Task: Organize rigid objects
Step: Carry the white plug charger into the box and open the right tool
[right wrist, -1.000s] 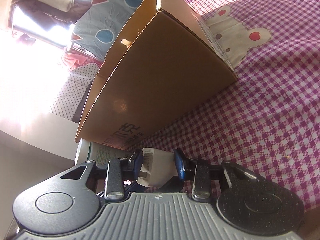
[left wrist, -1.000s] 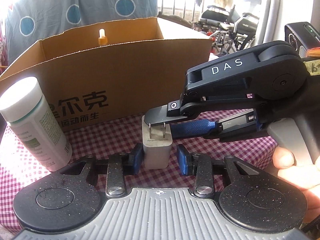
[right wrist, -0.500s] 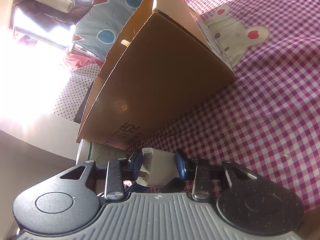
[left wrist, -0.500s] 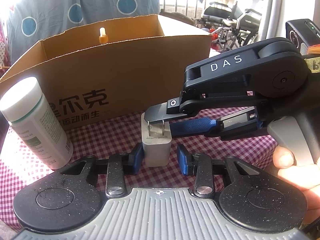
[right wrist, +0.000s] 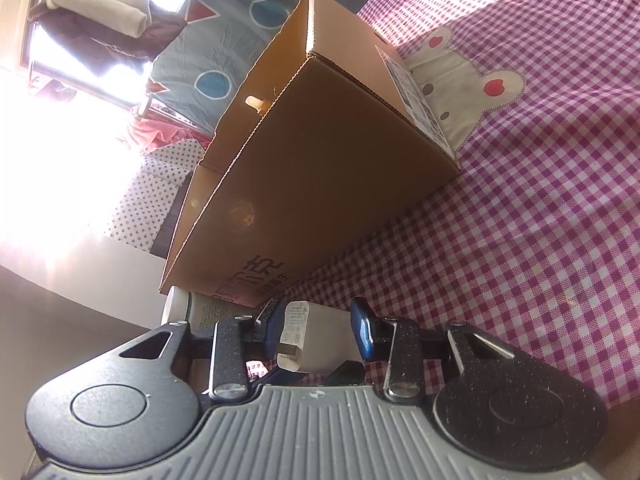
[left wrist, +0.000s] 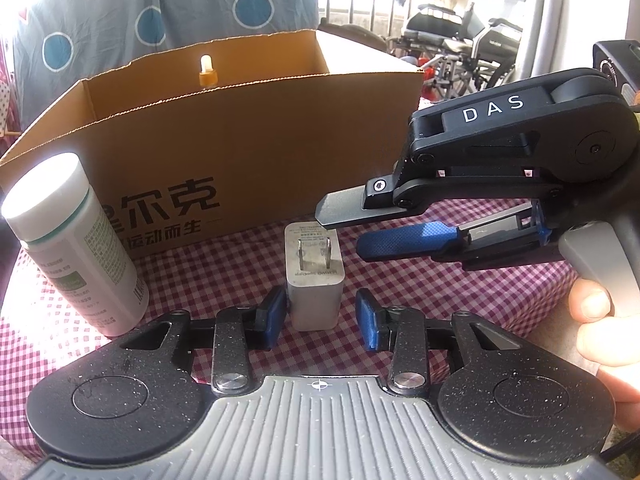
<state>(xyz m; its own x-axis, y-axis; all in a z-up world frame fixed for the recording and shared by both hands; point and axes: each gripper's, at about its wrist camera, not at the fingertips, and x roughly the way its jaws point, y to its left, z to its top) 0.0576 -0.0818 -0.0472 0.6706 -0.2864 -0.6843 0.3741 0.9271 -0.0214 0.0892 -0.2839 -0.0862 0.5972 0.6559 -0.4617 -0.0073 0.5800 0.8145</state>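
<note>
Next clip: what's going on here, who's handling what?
A person holds a gripper in each hand over a checked tablecloth. A white charger plug stands upright, prongs up, in front of an open cardboard box. The left gripper is open around it, not clamped. The right gripper is open too, beside the plug's top. A white bottle stands to the left, and a small dropper bottle is inside the box.

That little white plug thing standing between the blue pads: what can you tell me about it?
The charger is a small off-white plastic block with rounded edges, standing upright on the checked tablecloth with two flat metal prongs pointing up and grey print on top. It sits in front of the cardboard box, between the left gripper's open pads, nearly against one pad. The right gripper hangs open beside its top, apparently not touching.
</note>
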